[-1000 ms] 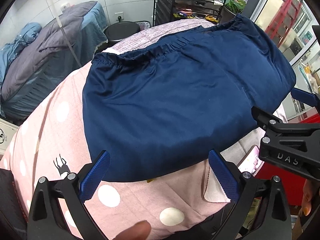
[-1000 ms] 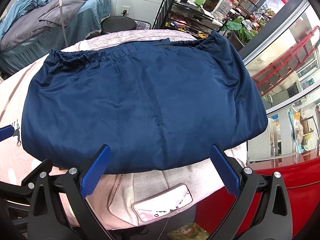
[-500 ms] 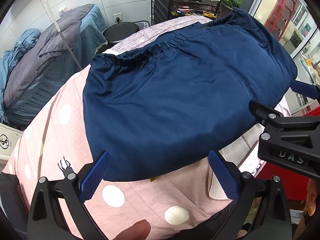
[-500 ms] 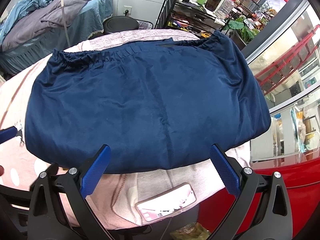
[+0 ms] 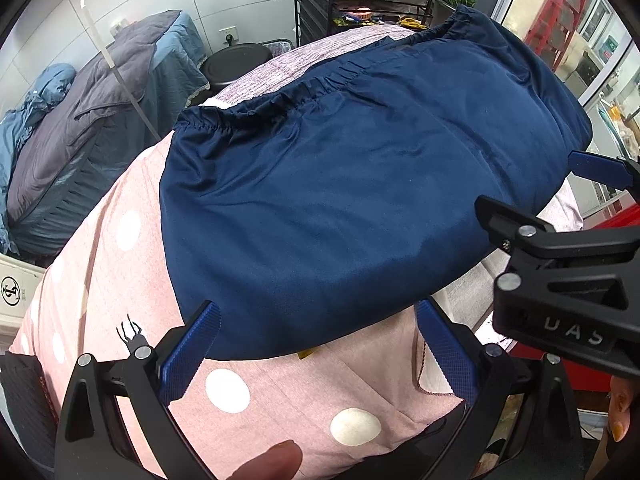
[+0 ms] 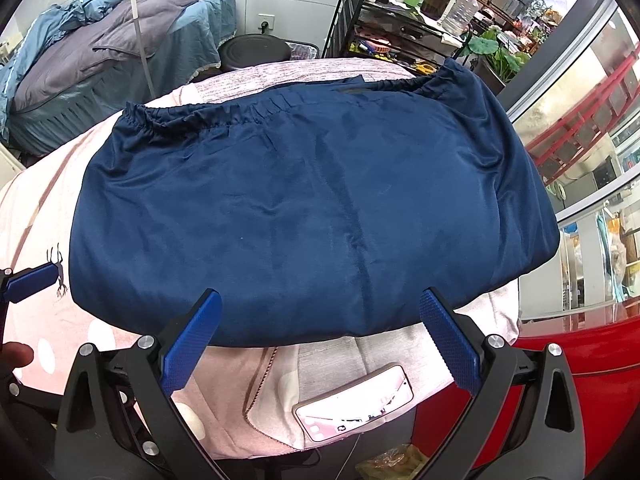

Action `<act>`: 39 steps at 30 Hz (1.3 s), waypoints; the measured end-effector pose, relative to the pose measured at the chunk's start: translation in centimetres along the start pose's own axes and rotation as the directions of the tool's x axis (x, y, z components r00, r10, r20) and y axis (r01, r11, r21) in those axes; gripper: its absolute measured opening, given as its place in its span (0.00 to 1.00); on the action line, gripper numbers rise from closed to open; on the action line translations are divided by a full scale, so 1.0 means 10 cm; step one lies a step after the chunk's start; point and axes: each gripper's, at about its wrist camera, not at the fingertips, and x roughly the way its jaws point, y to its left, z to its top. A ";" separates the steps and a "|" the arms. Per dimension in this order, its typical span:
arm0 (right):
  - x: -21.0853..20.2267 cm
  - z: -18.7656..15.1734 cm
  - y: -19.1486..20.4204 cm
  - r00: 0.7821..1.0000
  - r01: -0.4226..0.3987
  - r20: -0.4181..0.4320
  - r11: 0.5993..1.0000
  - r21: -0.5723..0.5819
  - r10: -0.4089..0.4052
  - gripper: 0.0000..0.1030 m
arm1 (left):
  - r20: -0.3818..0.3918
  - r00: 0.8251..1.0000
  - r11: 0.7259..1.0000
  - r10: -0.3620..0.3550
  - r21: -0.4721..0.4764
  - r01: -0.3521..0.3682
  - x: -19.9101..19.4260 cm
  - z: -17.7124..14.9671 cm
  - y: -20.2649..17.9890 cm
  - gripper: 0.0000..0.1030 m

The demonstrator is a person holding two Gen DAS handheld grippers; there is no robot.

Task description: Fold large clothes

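A large navy blue garment (image 5: 360,200) with an elastic waistband along its far edge lies folded flat on a pink polka-dot cloth (image 5: 120,280). It also shows in the right wrist view (image 6: 312,208). My left gripper (image 5: 316,344) is open and empty, just short of the garment's near edge. My right gripper (image 6: 320,332) is open and empty at the near edge too, further right. The right gripper's body shows in the left wrist view (image 5: 560,280). One blue pad of the left gripper shows at the left edge of the right wrist view (image 6: 32,280).
A phone (image 6: 356,404) lies on the near edge of the surface below the garment. A black stool (image 6: 256,50) and a black shelf rack with bottles (image 6: 400,20) stand behind. A bed with grey-blue covers (image 6: 100,52) is at the far left. A red object (image 6: 560,380) sits at the right.
Both grippers have drawn back and risen slightly, so the garment sits a little further off. The garment has not moved. Both grippers stay open.
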 end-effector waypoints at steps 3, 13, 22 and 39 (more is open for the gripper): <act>0.00 -0.01 0.01 1.000 0.002 0.002 1.000 -0.002 -0.002 0.95 | -0.001 1.000 1.000 -0.001 0.002 0.001 0.00 -0.01 0.00 0.94; 0.01 0.00 0.00 1.000 -0.008 0.015 1.000 0.025 0.007 0.95 | -0.008 1.000 1.000 -0.011 0.009 0.011 0.03 -0.02 -0.01 0.94; 0.01 0.00 0.01 1.000 -0.003 0.015 0.999 0.035 0.002 0.95 | 0.009 0.998 0.998 -0.057 -0.033 0.057 0.03 -0.03 0.06 0.94; -0.03 0.01 -0.02 1.000 0.001 0.020 0.999 0.048 -0.002 0.95 | 0.021 1.000 0.999 -0.023 -0.032 0.024 0.01 0.01 0.06 0.94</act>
